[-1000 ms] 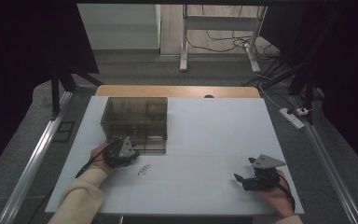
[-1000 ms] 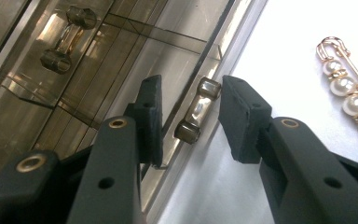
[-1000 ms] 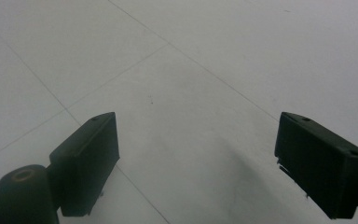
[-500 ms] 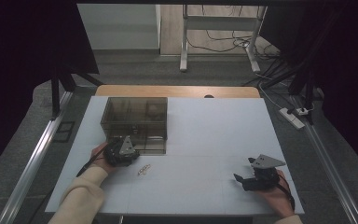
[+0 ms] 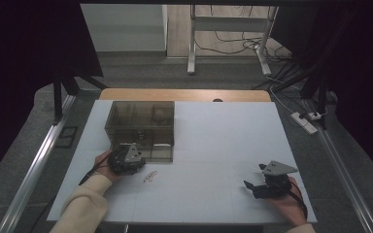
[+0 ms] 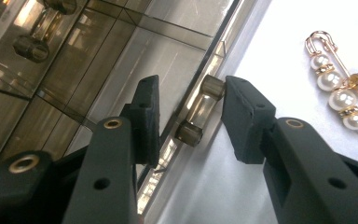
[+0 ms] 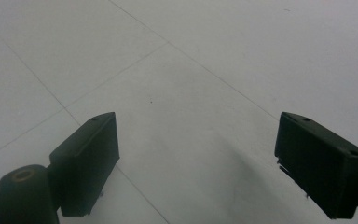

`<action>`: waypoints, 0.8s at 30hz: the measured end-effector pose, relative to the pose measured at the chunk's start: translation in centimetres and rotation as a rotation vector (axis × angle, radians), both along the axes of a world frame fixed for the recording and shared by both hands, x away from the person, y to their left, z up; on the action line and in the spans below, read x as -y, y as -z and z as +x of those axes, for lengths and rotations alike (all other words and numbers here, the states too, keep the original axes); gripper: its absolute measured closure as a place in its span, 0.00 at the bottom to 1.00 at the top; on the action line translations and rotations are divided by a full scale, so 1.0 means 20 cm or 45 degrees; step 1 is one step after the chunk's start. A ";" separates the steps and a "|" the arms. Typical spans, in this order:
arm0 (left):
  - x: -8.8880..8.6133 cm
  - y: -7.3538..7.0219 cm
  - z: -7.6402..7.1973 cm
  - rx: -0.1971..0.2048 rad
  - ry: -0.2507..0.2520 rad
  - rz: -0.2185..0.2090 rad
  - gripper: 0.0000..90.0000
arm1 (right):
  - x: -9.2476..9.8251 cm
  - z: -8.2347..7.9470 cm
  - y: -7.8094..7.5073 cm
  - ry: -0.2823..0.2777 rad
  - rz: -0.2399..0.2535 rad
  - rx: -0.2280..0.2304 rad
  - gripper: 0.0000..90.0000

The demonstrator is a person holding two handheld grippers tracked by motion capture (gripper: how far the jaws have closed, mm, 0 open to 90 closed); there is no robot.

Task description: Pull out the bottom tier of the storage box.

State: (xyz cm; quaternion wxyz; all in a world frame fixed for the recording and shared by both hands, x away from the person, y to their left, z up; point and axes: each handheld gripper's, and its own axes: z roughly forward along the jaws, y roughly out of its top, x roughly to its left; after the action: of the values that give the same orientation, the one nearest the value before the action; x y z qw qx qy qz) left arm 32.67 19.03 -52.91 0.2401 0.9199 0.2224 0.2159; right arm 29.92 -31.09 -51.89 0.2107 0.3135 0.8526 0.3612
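Observation:
A smoky clear drawer box (image 5: 141,121) stands on the white table (image 5: 223,131) at the left. My left gripper (image 5: 137,161) is at its front bottom edge. In the left gripper view its jaws (image 6: 189,100) straddle a small cylindrical drawer handle (image 6: 199,112). The right pad touches the handle's far end, while the left pad stands a little apart from it. A gold pin brooch with pearls (image 5: 150,175) (image 6: 342,88) lies on the table just right of this gripper. My right gripper (image 5: 253,177) (image 7: 196,135) rests near the table's front right, open wide with nothing between its jaws.
The box has several compartments, and another handle (image 6: 30,46) shows on a drawer higher up. A small round object sits in its back right compartment (image 5: 159,114). A wooden strip (image 5: 184,94) borders the table's far edge, with desk legs and cables on the floor beyond.

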 end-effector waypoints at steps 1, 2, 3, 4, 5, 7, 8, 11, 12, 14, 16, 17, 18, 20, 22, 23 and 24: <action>0.00 0.00 0.00 0.001 0.000 -0.002 0.65 | 0.00 0.00 0.00 0.000 0.000 -0.001 0.15; 0.00 0.00 0.00 0.002 0.001 -0.001 0.65 | 0.00 0.00 0.00 0.001 0.003 -0.003 0.15; 0.00 0.00 0.00 0.003 0.001 -0.001 0.65 | 0.00 0.00 0.00 0.000 0.002 -0.001 0.15; 0.01 0.00 0.00 0.003 0.001 0.001 0.65 | 0.00 0.00 0.00 0.001 0.002 0.001 0.15; 0.01 0.00 0.00 0.006 0.001 0.000 0.66 | 0.00 0.00 0.00 0.001 0.002 0.001 0.15; 0.01 -0.01 0.00 0.005 0.002 -0.006 0.66 | 0.00 0.00 0.00 0.001 0.002 0.002 0.15; 0.01 -0.01 0.00 0.005 0.002 -0.008 0.66 | 0.00 0.00 0.00 0.000 0.001 0.000 0.15; 0.01 0.00 0.00 0.007 0.001 -0.015 0.66 | 0.00 0.00 0.00 -0.001 0.001 -0.002 0.15; 0.01 0.00 0.00 0.009 0.002 -0.016 0.66 | 0.00 0.00 0.00 -0.001 0.001 -0.003 0.15; 0.02 0.00 0.00 0.010 0.004 -0.022 0.67 | -0.01 0.00 0.00 -0.001 0.001 -0.006 0.15; 0.02 0.00 0.00 0.009 0.001 -0.022 0.67 | -0.01 0.00 0.00 -0.001 0.001 -0.006 0.15; 0.02 0.00 0.00 0.008 0.000 -0.023 0.67 | -0.01 0.00 0.00 -0.004 -0.002 -0.005 0.15; 0.02 0.00 0.00 0.007 0.000 -0.025 0.67 | -0.01 0.00 0.00 -0.004 -0.003 -0.005 0.15; 0.02 0.00 0.00 0.002 -0.001 -0.030 0.67 | -0.01 0.00 0.00 -0.004 -0.002 -0.005 0.15; 0.02 -0.01 0.00 -0.005 -0.001 -0.033 0.68 | -0.01 0.00 0.01 -0.001 0.002 -0.007 0.15; 0.02 -0.01 0.00 -0.008 0.000 -0.034 0.67 | -0.01 0.00 0.00 -0.002 0.001 -0.007 0.15; 0.02 -0.01 0.00 -0.013 0.004 -0.036 0.68 | -0.01 0.00 0.00 -0.002 0.001 -0.008 0.15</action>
State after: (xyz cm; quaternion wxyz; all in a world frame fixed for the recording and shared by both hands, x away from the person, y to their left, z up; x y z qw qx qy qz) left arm 32.59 18.70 -52.74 0.2524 0.9178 0.2253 0.2076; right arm 29.94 -30.99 -51.98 0.2077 0.3138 0.8534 0.3607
